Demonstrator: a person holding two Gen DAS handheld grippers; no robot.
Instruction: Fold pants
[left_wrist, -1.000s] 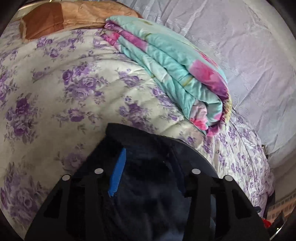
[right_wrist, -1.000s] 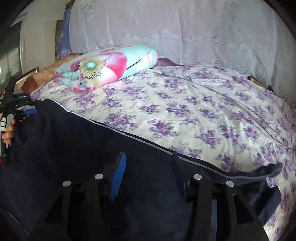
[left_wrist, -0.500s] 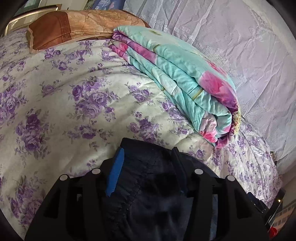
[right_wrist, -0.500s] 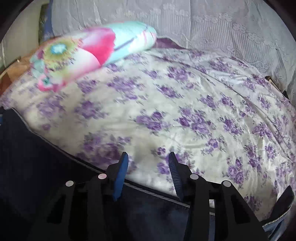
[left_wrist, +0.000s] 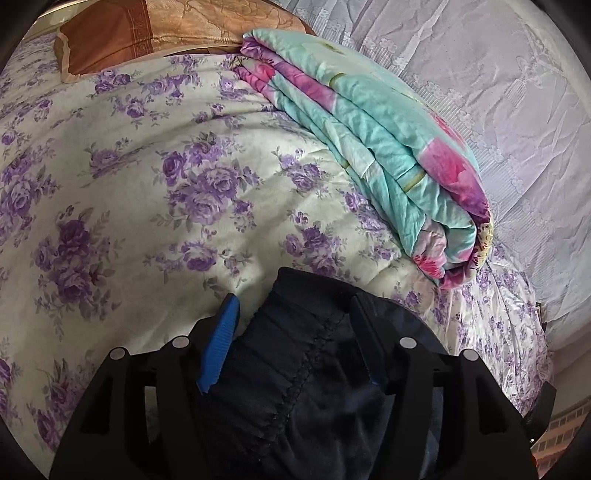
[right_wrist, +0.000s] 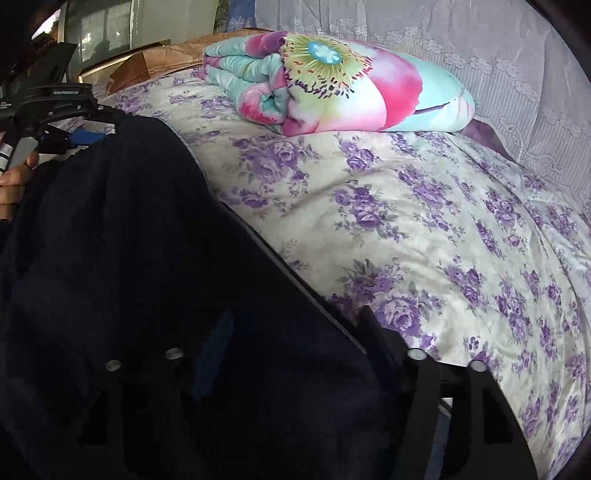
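Both grippers pinch the dark pants: left gripper on the waistband, right gripper mid-leg, above the bed. The bunched cloth could slip loose.

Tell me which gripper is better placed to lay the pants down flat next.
Probably the left gripper: the gathered waistband of the pants sits between its fingers above the bedspread. The right gripper is buried in fabric.

Dark navy pants — gathered elastic waistband, draped over floral bedspread.
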